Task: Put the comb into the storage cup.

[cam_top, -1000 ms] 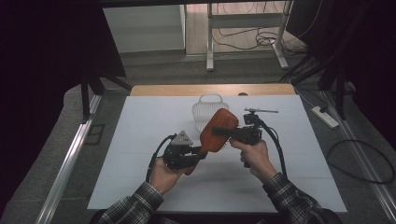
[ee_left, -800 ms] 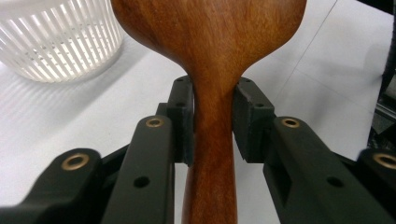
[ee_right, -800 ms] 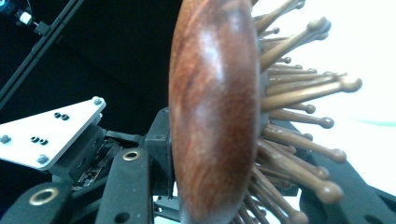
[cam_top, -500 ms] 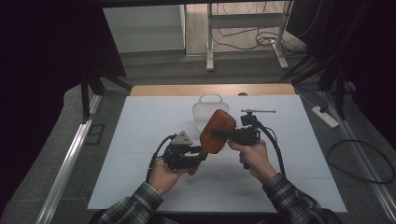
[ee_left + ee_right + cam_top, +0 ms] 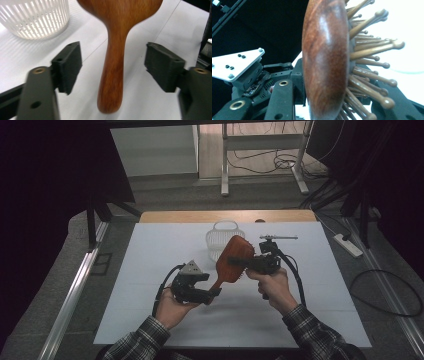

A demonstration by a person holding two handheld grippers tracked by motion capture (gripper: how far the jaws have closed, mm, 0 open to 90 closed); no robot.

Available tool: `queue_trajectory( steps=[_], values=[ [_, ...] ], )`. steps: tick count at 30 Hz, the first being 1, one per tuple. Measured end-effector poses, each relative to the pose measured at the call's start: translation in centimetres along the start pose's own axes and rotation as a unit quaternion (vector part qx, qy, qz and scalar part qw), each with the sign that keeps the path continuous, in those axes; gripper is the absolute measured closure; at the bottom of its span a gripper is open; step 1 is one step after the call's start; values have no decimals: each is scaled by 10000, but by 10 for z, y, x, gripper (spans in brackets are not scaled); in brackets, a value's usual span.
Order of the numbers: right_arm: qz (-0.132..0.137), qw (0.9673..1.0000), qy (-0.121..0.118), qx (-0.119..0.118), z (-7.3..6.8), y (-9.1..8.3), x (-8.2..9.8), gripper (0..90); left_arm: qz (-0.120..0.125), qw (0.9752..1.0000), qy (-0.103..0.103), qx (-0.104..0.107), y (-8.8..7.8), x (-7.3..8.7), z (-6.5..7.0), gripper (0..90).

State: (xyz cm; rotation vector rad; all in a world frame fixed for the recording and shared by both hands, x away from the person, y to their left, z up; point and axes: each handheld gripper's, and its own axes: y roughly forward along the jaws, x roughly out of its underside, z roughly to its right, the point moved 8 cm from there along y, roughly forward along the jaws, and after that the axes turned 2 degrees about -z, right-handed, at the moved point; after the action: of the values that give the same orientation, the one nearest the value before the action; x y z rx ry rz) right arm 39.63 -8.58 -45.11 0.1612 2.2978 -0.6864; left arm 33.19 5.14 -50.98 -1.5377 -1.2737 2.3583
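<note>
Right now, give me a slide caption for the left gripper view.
Left gripper open around the wooden hairbrush handle, pads clear of it; white basket behind.

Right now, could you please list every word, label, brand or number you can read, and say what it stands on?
None: no readable text on the wooden hairbrush, the white basket, the left gripper, the right gripper or the table.

Plaid sleeves [image 5: 142, 340]; black tools trailing black cables [image 5: 161, 290].
</note>
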Motion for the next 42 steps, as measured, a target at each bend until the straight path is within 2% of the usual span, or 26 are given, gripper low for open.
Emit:
queue_trajectory(
  steps=[2, 4, 7, 11, 17, 24, 32, 39, 42],
  values=[
    [16, 10000, -15, 19, 1, -1, -2, 544, -28, 10000, 24, -91, -1, 2, -2, 219],
    [31, 10000, -34, 31, 1, -3, -3, 544, -59, 10000, -21, -68, -2, 4, -4, 161],
    [44, 9999, -77, 65, 1, -4, -5, 544, -83, 9999, -98, 15, -5, 8, -7, 126],
    [79, 9998, -127, 121, 2, -5, -8, 543, -126, 9998, -158, -41, -8, 12, -11, 79],
    [145, 9995, -199, 178, 4, -8, -13, 543, -240, 9995, -160, -160, -14, 21, -16, 43],
    [264, 9992, -194, 240, 7, -14, -20, 542, -111, 9996, -237, -106, -28, 27, -20, 12],
    [300, 9989, -246, 275, 8, -16, -24, 542, -34, 9995, -286, -152, -39, 39, -24, 0],
    [355, 9987, -255, 263, 7, -17, -30, 542, -60, 9988, -374, -318, -50, 55, -28, 0],
    [374, 9986, -276, 267, 6, -17, -32, 542, -55, 9983, -476, -346, -54, 61, -30, 0]
  ],
)
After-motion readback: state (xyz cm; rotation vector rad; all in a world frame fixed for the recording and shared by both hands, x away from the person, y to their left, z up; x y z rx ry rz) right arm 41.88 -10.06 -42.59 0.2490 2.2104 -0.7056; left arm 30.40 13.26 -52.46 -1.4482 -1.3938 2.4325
